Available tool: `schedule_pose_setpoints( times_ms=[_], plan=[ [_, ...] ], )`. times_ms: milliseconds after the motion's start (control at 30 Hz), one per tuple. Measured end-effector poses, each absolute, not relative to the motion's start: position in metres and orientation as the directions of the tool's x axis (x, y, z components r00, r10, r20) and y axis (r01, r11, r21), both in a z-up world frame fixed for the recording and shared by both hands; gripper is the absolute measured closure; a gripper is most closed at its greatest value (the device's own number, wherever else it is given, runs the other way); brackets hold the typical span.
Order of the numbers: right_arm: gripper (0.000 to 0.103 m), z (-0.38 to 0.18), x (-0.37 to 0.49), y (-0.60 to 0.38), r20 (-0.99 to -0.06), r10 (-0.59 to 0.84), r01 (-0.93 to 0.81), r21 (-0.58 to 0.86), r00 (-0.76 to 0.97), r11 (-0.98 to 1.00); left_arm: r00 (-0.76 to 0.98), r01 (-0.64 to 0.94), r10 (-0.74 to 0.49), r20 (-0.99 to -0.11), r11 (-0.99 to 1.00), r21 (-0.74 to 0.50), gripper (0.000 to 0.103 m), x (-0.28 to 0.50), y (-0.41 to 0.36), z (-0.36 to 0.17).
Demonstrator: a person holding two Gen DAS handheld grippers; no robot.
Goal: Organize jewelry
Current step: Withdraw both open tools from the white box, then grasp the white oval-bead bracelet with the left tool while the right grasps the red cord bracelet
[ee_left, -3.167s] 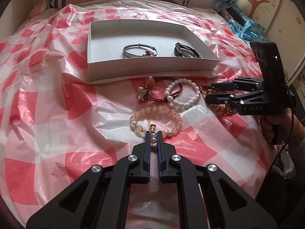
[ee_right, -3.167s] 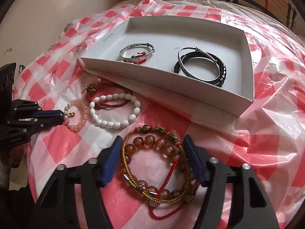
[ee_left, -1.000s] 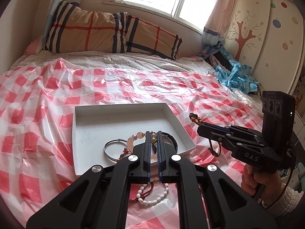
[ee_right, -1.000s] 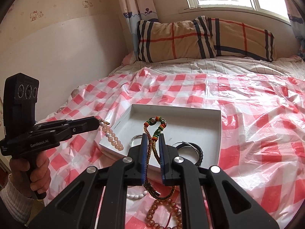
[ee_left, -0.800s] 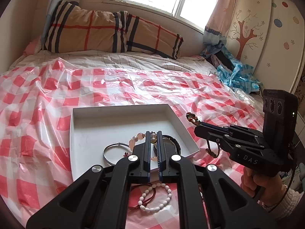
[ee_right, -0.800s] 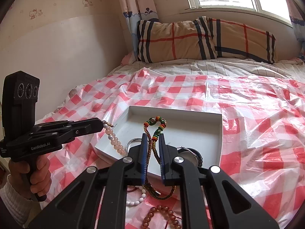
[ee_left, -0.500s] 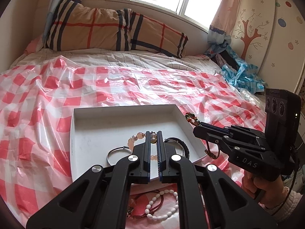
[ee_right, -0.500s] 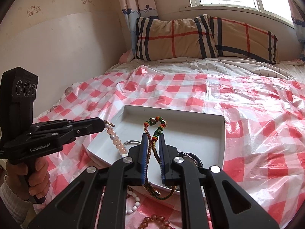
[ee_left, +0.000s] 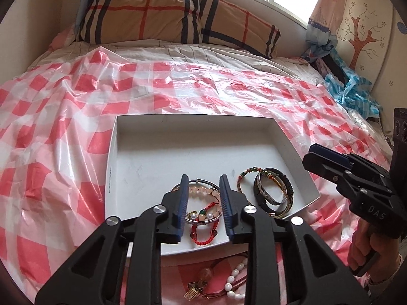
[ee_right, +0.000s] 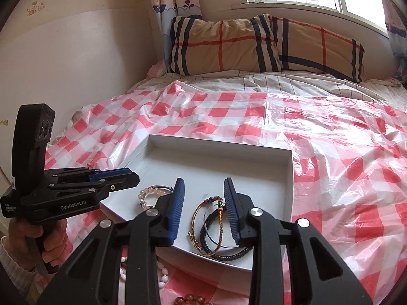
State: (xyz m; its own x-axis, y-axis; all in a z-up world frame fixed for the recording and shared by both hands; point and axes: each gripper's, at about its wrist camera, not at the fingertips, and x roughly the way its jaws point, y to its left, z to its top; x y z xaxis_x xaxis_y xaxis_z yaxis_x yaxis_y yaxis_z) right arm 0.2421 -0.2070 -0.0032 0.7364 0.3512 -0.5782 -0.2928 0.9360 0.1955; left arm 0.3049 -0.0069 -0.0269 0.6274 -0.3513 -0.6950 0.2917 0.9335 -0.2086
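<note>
Both grippers hover over the shallow white cardboard tray at frame centre. Left gripper, fingers spread, empty, above the pink beaded bracelet; right gripper, fingers spread, empty, above the braided multicoloured cord bracelet, both lying inside.

sheet: glossy, crinkled plastic under the tray
tray: matt white card
bangle: shiny metal, inside the tray
pillow: soft woven cloth beyond the tray

Pink bead bracelet and braided cord bracelet lie flat inside white tray.
</note>
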Motion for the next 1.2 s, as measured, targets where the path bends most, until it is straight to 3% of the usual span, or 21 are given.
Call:
schedule_pose_setpoints(
  times_ms=[367,800,1033,1200],
  plan=[
    [0.066,-0.003,0.2,-0.224,-0.611,0.341,-0.254,0.228,0.714,0.94,0.667,0.264,-0.245,-0.703,0.961,-0.085,0.056,0.26,-0.007,-0.012],
    [0.061,-0.001,0.149,-0.241,-0.643,0.319,-0.197,0.256,0.696,0.946,0.714,0.248,-0.131,-0.688,0.966,0.074,0.045,0.198,-0.018,0.013],
    [0.057,0.002,0.125,-0.247,-0.651,0.312,-0.181,0.262,0.692,0.948,0.715,0.249,-0.123,-0.688,0.965,0.087,0.039,0.174,-0.019,0.024],
    [0.055,-0.005,0.105,-0.259,-0.685,0.265,-0.142,0.232,0.678,0.962,0.656,0.279,-0.144,-0.741,0.958,0.061,0.035,0.16,-0.017,0.006]
  ],
)
